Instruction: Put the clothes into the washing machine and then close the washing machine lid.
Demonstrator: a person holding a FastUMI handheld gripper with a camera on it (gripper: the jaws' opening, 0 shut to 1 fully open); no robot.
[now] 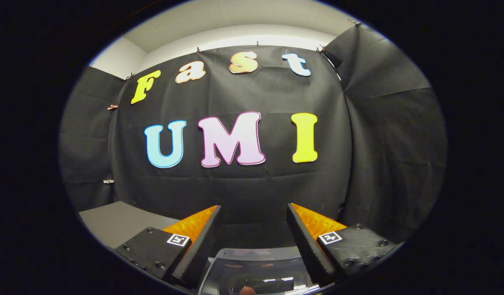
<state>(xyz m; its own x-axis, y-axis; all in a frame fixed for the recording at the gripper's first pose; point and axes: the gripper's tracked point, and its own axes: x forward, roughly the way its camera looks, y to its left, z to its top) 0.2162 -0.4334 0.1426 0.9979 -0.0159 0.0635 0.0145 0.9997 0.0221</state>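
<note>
My gripper [254, 213] is held up level, facing the booth's back wall, and it is open with nothing between its black ribbed fingers [202, 241]. Below and between the fingers lies the washing machine's glossy transparent lid [256, 272] with a grey rim, seen from above; whether it stands raised or lies flat I cannot tell. A small rounded skin-coloured tip [247, 291] shows at the near edge of the lid.
A grey tabletop [116, 223] stretches out to the left of the left finger, reaching the black cloth wall. The cloth wall closes the space ahead and on the right.
</note>
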